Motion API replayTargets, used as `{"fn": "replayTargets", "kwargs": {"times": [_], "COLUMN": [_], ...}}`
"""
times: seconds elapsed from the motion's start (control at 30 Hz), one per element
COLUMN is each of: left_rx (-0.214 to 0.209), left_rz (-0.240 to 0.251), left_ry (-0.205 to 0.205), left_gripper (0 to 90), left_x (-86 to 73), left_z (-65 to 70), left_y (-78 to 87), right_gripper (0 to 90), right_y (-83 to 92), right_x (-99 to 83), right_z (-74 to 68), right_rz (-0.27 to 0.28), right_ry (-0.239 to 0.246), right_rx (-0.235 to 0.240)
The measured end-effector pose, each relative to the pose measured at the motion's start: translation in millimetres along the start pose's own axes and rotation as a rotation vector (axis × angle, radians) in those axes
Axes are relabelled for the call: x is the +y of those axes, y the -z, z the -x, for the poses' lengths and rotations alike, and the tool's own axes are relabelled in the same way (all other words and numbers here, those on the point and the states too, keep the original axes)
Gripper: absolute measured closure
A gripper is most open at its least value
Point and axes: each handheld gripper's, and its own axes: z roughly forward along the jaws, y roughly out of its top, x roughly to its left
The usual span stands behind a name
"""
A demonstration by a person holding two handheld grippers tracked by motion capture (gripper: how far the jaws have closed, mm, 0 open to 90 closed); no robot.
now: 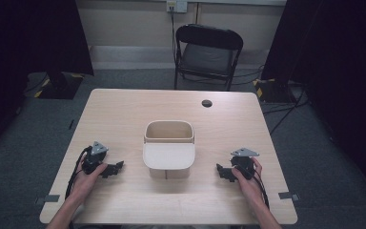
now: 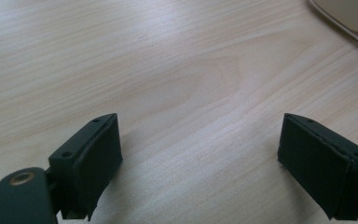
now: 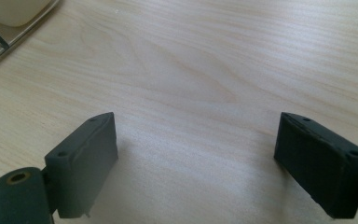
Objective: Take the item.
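We see the bin [image 1: 168,150] at the table [image 1: 124,109] centre, untouched. The left gripper [image 1: 116,169] and right gripper [image 1: 223,171] rest either side of it, jaws apart and empty. We judge that no work has begun.

The table [image 1: 124,114] under both tongs is pale wood-grain with a smooth, faintly sheened finish. The left tongs [image 2: 200,161] and right tongs [image 3: 196,158] have matt black, plastic-looking jaws. Between them stands a bin [image 1: 168,150] of light wood with a smooth cream front.
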Motion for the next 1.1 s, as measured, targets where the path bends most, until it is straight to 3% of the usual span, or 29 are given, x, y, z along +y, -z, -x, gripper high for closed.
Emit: {"fn": "replayTargets", "kwargs": {"times": [0.33, 0.57, 0.7, 0.77, 0.87, 1.1], "left_rx": [0.0, 0.027, 0.015, -0.011, -0.02, -0.08], "left_rz": [0.002, 0.004, 0.019, 0.03, 0.035, 0.099], "left_ry": [0.002, 0.035, 0.057, 0.078, 0.063, 0.028], "left_gripper": [13.7, 15.7, 16.1, 16.3, 16.5, 16.6], "left_x": [0.0, 0.4, 1.3, 1.7, 2.5, 6.8], "left_z": [0.0, 0.0, 0.7, -0.1, 1.8, 9.6], "left_y": [0.1, 2.1, 5.3, 6.6, 8.0, 18.3], "right_gripper": [12.5, 12.5, 12.5, 12.5, 12.5, 12.4], "right_y": [0.0, 0.0, -0.1, -0.1, -0.1, -0.1], "right_x": [0.0, 0.0, 0.0, 0.0, 0.0, 0.1], "right_z": [0.1, 0.0, 0.1, 0.2, 0.2, 0.3], "right_rz": [0.0, 0.0, 0.0, 0.0, 0.0, 0.0], "right_ry": [0.001, 0.0, 0.001, 0.001, 0.001, 0.002], "right_rx": [0.0, 0.0, 0.0, 0.0, 0.0, 0.001]}}
